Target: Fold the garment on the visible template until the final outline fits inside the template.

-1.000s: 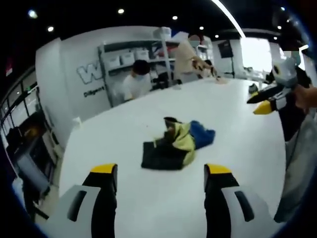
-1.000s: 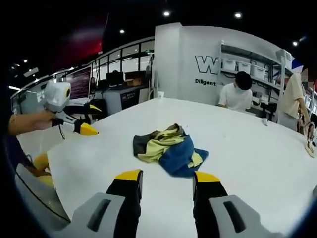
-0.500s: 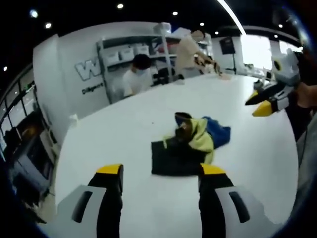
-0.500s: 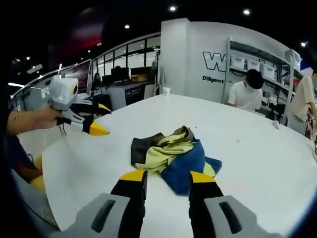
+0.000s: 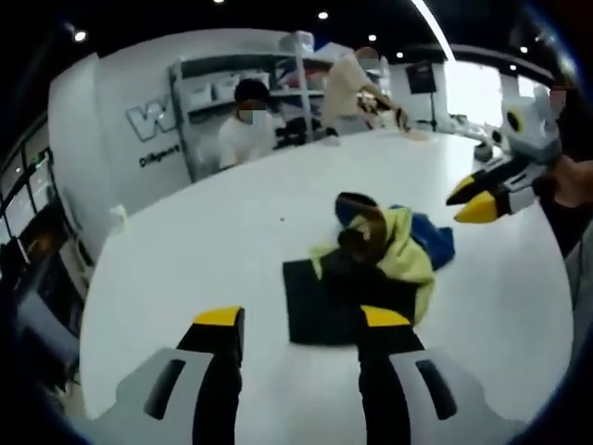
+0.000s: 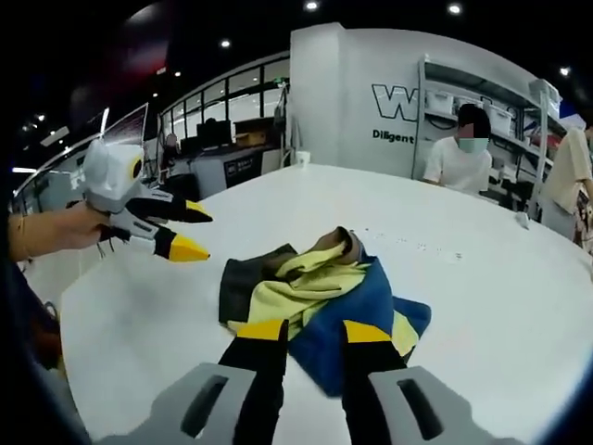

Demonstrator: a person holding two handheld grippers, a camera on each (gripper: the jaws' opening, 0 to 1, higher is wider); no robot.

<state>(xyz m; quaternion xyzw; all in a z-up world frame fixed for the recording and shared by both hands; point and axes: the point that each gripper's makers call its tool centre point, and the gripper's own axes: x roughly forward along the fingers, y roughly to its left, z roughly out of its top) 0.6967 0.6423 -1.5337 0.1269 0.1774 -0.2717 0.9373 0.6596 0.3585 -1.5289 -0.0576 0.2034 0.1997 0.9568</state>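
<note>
Two grippers: both point at one crumpled garment from opposite sides, which suggests each is lining up on its own edge of the cloth.

Garment: a bunched heap [image 5: 371,269] of yellow, blue and dark fabric, lying near the middle of a white table [image 5: 185,250]. It is not yet spread or folded.

Garment, other side: in the right gripper view the same heap [image 6: 315,297] shows its yellow and blue folds nearest, with a dark panel to the left.

Left gripper: its yellow-tipped jaws [image 5: 301,320] stand moderately apart and hold nothing; the right tip overlaps the flat dark panel in the picture, though whether it touches the cloth is hard to say through the blur.

Right gripper: its jaws [image 6: 312,331] are narrowly parted and empty, aimed at the near yellow and blue edge, likely to pinch it.

Other gripper seen: the right gripper [image 5: 482,195] hangs above the table beyond the heap in the left gripper view; the left gripper [image 6: 171,230] hangs to the left of the heap in the right gripper view.

Template: no marked outline can be made out on the table.

Background: people [image 6: 459,148] stand by shelves [image 5: 278,79] at the far side.

Step, as a judgement: approach before the first grasp.
</note>
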